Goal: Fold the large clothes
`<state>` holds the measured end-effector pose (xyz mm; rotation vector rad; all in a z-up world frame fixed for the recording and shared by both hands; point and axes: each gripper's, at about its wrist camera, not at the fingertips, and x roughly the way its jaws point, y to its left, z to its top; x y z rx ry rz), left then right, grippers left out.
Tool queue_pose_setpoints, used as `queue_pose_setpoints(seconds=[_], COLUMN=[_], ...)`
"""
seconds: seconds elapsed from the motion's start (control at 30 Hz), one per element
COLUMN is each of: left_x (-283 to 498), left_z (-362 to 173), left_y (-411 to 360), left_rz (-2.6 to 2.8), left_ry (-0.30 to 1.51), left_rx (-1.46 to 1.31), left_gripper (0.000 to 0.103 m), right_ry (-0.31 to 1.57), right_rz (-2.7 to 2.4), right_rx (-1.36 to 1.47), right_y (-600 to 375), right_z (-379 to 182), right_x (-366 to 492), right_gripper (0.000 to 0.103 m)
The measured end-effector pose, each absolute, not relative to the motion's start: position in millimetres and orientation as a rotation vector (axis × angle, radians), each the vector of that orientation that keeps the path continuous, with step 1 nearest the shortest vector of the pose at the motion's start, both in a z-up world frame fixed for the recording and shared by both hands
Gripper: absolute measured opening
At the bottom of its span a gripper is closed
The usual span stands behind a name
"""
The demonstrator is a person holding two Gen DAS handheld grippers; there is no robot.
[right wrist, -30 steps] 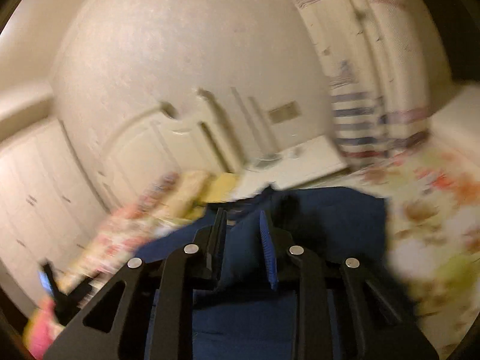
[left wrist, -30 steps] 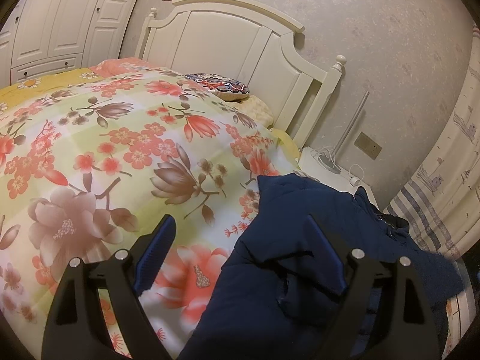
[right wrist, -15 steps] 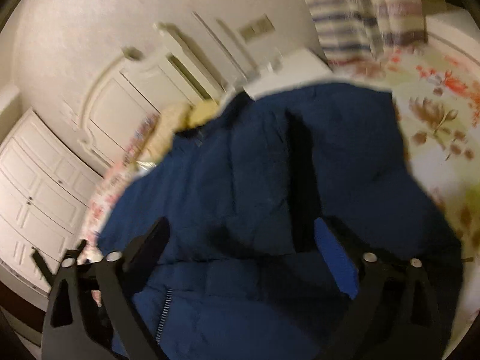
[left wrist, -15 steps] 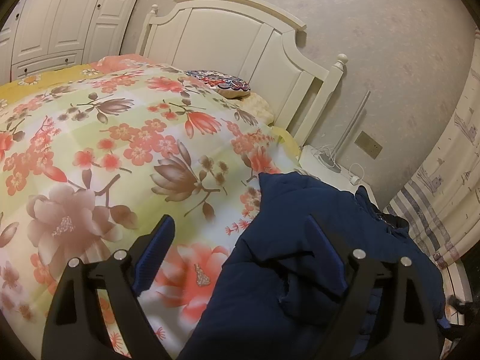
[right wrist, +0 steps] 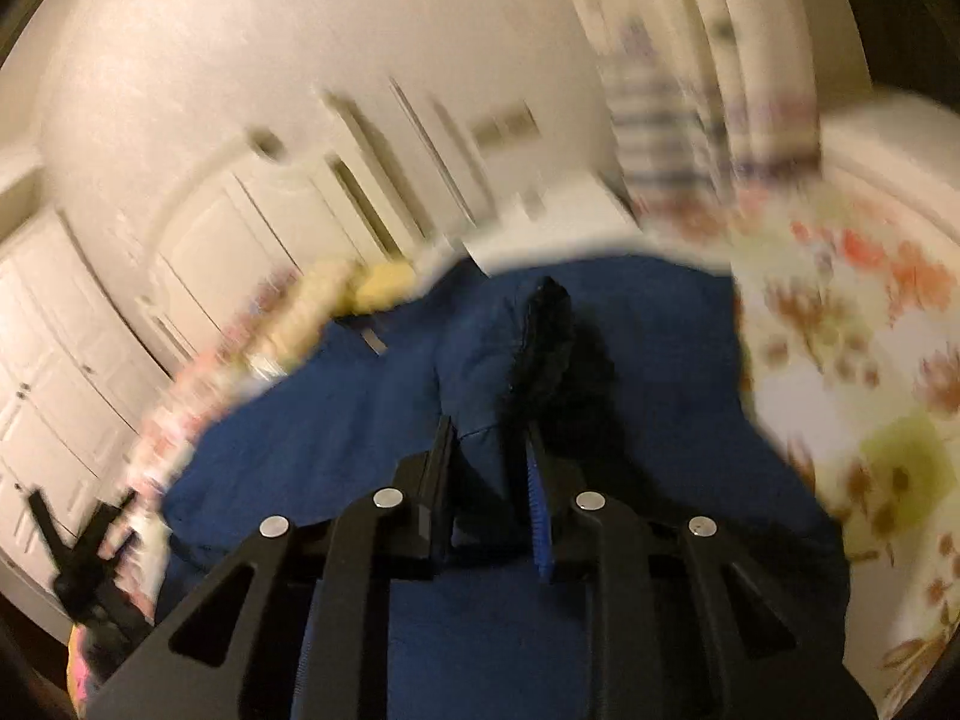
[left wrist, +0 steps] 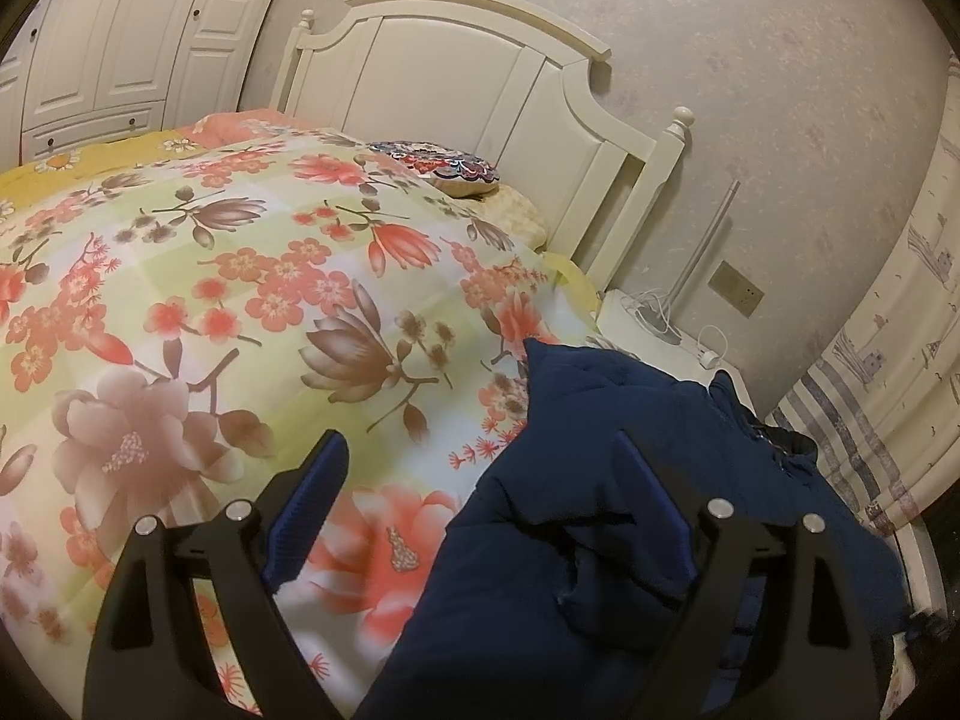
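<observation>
A large navy blue padded jacket (left wrist: 600, 540) lies bunched on the right side of a bed with a floral quilt (left wrist: 210, 300). My left gripper (left wrist: 480, 468) is open and empty, hovering over the jacket's left edge; its right finger is over the fabric. In the blurred right wrist view the jacket (right wrist: 660, 360) spreads below, and my right gripper (right wrist: 489, 450) is shut on a raised fold of it with a dark edge (right wrist: 546, 336). The left gripper (right wrist: 84, 546) shows at the lower left there.
A white headboard (left wrist: 480, 90) and a patterned cushion (left wrist: 444, 165) are at the far end. A white nightstand (left wrist: 660, 324) with cables stands right of the bed. Striped curtains (left wrist: 870, 420) hang at the right. White wardrobes (left wrist: 120, 30) stand at the far left.
My right gripper was open above the jacket half a second ago; it has closed on a fold and lifted it. The left gripper has barely moved.
</observation>
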<state>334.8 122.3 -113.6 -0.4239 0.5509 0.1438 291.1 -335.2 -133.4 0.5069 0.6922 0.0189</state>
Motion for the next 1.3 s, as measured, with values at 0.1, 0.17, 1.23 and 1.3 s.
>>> queue_pose_setpoints(seconds=[0.1,0.17,1.23,1.3], left_x=[335,335,419,419], left_z=[-114,-114,-136,-132], left_y=[122,122,-24,-26], left_rz=[0.147,0.146,-0.036,-0.03], left_ry=[0.552,0.554,0.893,0.907], left_rx=[-0.426,-0.424,0.097,0.107], left_gripper=[0.089,0.089,0.101,0.101], right_ry=[0.742,0.706,0.804,0.804], right_rz=[-0.033,-0.091,0.016,0.017], right_rx=[0.541,0.516,0.102,0.102], right_y=[-343,-343,-265,-264], right_z=[-139,-125,-140,-140], right_x=[292,286,327,327], right_gripper=[0.029,0.03,0.079,0.08])
